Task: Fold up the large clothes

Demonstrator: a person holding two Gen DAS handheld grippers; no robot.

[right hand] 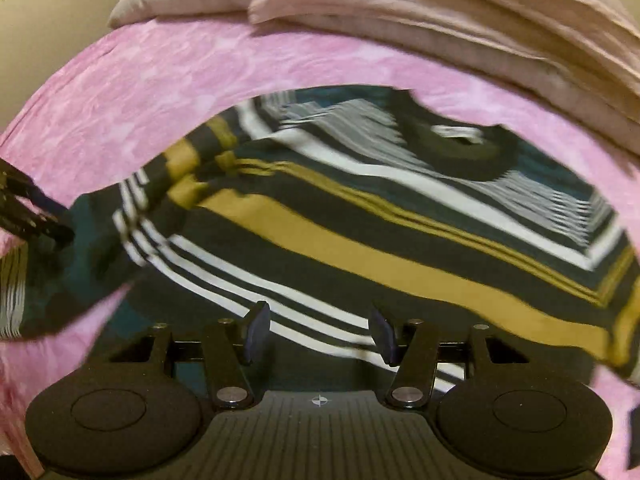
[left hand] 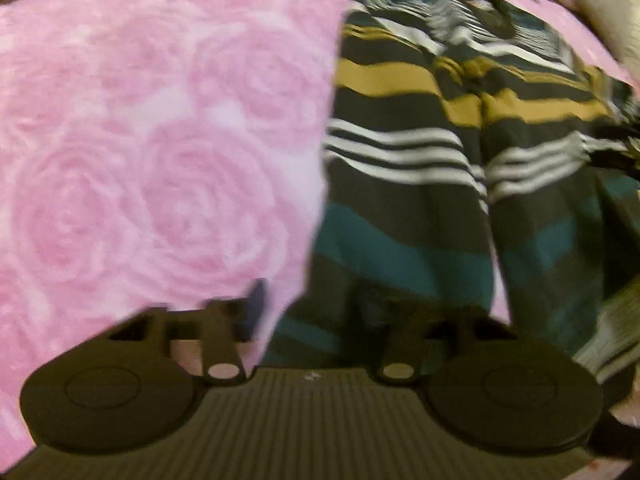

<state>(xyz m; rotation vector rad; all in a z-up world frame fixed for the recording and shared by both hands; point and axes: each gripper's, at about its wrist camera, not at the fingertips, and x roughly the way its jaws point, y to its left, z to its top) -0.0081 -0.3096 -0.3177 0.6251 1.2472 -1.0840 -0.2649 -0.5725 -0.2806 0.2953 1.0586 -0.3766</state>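
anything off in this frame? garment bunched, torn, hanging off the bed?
Nothing damaged or spilled. The striped shirt lies on the pink bedspread, but its left sleeve is bunched and wrinkled near the left gripper. The right gripper hangs open over the hem. Both views are motion-blurred.

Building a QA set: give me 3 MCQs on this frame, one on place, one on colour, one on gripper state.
1. Where does the striped shirt lie?
A. on a pink bedspread
B. on a wooden floor
C. in a basket

2. Which stripe colour does the shirt have?
A. red
B. mustard yellow
C. orange

3. How does the right gripper stand?
A. shut on the collar
B. open above the shirt
C. out of view

Key: 1 A, the pink bedspread shows all round the shirt. 2 B, a broad mustard band crosses it. 3 B, its fingers stand apart with nothing between them.
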